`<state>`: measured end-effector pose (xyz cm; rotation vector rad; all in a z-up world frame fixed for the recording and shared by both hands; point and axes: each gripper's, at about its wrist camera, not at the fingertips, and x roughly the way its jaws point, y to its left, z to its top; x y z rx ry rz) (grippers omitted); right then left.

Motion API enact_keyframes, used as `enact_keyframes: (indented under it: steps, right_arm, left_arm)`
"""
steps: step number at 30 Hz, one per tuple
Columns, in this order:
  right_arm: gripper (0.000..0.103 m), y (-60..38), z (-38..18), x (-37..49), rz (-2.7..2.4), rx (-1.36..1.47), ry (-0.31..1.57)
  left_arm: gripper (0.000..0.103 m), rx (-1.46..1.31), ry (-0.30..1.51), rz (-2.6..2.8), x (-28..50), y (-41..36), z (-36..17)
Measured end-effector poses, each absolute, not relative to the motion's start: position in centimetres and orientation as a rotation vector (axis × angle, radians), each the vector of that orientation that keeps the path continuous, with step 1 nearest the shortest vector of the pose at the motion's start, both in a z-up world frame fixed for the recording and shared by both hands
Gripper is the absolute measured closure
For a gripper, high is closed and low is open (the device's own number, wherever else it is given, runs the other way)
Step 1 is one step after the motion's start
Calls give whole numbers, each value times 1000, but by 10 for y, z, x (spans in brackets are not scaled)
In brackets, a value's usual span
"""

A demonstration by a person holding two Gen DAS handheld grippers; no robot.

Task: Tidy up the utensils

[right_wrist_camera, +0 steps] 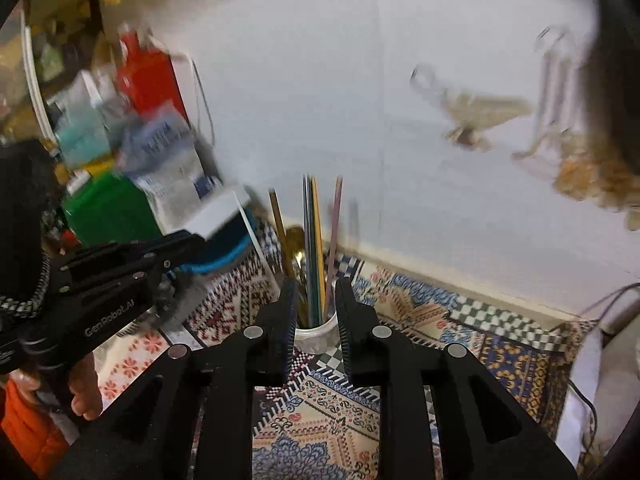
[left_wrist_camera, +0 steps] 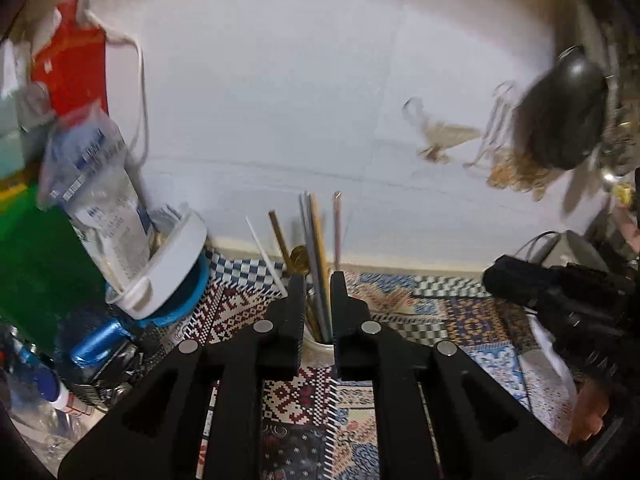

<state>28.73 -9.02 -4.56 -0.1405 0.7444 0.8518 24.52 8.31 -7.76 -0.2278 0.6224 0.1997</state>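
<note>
A white cup (right_wrist_camera: 316, 334) stands on the patterned cloth (right_wrist_camera: 332, 412) near the wall and holds several upright chopsticks and straws (right_wrist_camera: 316, 240) and a gold spoon (right_wrist_camera: 295, 240). My right gripper (right_wrist_camera: 316, 294) is open with its fingers on either side of the cup's top, empty. My left gripper (left_wrist_camera: 316, 284) is narrowly open in front of the same cup (left_wrist_camera: 318, 350), whose sticks (left_wrist_camera: 316, 248) rise between its fingers; it grips nothing that I can see. The left gripper also shows in the right wrist view (right_wrist_camera: 188, 248).
A white tub with plastic packets (left_wrist_camera: 160, 276), a green box (left_wrist_camera: 36, 264) and a red bag (left_wrist_camera: 74, 68) crowd the left side. A blue can (left_wrist_camera: 96, 342) lies there. A white wall (left_wrist_camera: 300, 100) is close behind. Dark items and cables (left_wrist_camera: 560, 292) sit at the right.
</note>
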Motion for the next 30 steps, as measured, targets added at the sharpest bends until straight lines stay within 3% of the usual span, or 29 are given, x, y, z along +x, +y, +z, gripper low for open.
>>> enact_keyframes:
  steps: [5, 13, 17, 19, 21, 23, 25, 30]
  right_arm:
    - [86, -136, 3, 239, 839, -63, 603]
    - [85, -186, 53, 150, 824, 8, 406]
    - [78, -193, 65, 120, 816, 19, 357]
    - [68, -195, 70, 107, 816, 19, 338]
    - [57, -197, 71, 98, 815, 21, 323]
    - [44, -198, 73, 90, 812, 24, 307]
    - [28, -199, 74, 84, 803, 34, 293]
    - [6, -204, 75, 70, 766, 65, 282]
  left_arm:
    - [88, -182, 503, 161, 190, 60, -33]
    - [70, -87, 303, 111, 92, 12, 22]
    - [47, -92, 242, 96, 56, 2, 33]
    - [35, -97, 225, 101, 43, 1, 37]
    - [14, -104, 202, 111, 31, 1, 38]
    - [3, -112, 169, 125, 20, 3, 40]
    - [3, -114, 156, 126, 10, 4, 42]
    - [1, -121, 166, 116, 1, 9, 42]
